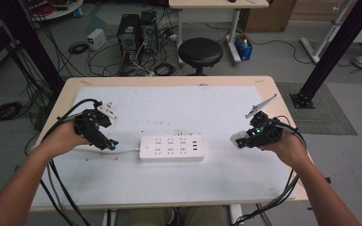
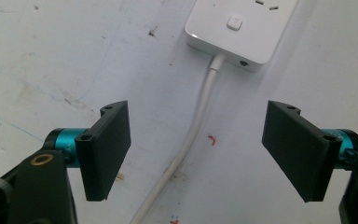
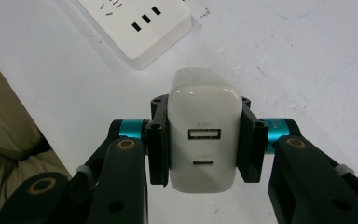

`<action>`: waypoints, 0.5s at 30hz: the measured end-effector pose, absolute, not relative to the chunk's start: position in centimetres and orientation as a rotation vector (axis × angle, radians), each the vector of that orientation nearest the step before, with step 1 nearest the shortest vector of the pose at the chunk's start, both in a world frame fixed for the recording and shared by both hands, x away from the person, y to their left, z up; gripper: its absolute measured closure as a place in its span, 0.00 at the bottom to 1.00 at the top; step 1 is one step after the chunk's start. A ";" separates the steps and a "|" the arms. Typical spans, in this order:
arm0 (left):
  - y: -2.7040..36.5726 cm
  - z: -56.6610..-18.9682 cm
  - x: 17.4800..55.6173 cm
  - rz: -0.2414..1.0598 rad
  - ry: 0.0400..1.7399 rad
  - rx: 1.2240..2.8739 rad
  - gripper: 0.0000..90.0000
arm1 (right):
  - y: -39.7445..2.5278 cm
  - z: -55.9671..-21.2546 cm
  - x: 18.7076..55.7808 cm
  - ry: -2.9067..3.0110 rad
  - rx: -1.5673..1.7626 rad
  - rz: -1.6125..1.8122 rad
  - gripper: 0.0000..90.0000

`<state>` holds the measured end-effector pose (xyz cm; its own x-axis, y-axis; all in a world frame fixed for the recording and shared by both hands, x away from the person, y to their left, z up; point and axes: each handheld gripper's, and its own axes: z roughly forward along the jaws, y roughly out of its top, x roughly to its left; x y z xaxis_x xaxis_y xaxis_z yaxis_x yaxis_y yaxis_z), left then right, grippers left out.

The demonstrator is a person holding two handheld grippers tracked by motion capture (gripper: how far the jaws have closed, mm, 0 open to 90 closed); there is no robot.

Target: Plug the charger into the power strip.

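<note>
Right claw (image 3: 204,144) is what I check first: its jaws are clenched on a white charger (image 3: 204,135), pads pressed against both long sides, the two ports facing my camera. From the high view I see that claw (image 1: 243,140) held right of the power strip (image 1: 171,148), well apart from it, with bare white sheet (image 1: 184,108) between them and the table (image 1: 268,87) edge close behind the hand. My left claw (image 2: 196,151) is released, jaws spread wide with nothing between them, hovering above the strip's white cord (image 2: 200,116) just short of the strip's switch end (image 2: 239,28). In the high view it (image 1: 109,143) sits left of the strip. Something small and white lies beyond the left hand (image 1: 66,137), possibly another plug; too blurred to say.
</note>
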<state>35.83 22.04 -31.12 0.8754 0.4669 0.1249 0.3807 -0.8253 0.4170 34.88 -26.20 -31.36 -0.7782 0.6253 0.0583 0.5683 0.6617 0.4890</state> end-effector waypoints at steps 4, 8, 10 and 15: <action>22.2 -31.0 35.5 0.331 0.607 2.663 0.26 | -25.7 -31.2 35.2 2.748 1.009 0.789 0.69; 22.3 -31.2 35.3 0.321 0.595 2.670 0.26 | -24.9 -31.2 35.6 2.758 1.017 0.810 0.69; 22.4 -31.4 35.2 0.305 0.602 2.674 0.26 | -24.3 -31.4 35.9 2.764 1.026 0.811 0.69; 22.7 -31.8 35.1 0.298 0.615 2.685 0.26 | -22.5 -31.3 36.5 2.795 0.987 0.827 0.69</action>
<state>35.08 22.66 -31.77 0.8825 0.4545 0.1210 0.3766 -0.8369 0.3971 36.49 -22.46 -31.33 -0.7923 0.5994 0.1142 0.5650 0.6501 0.5081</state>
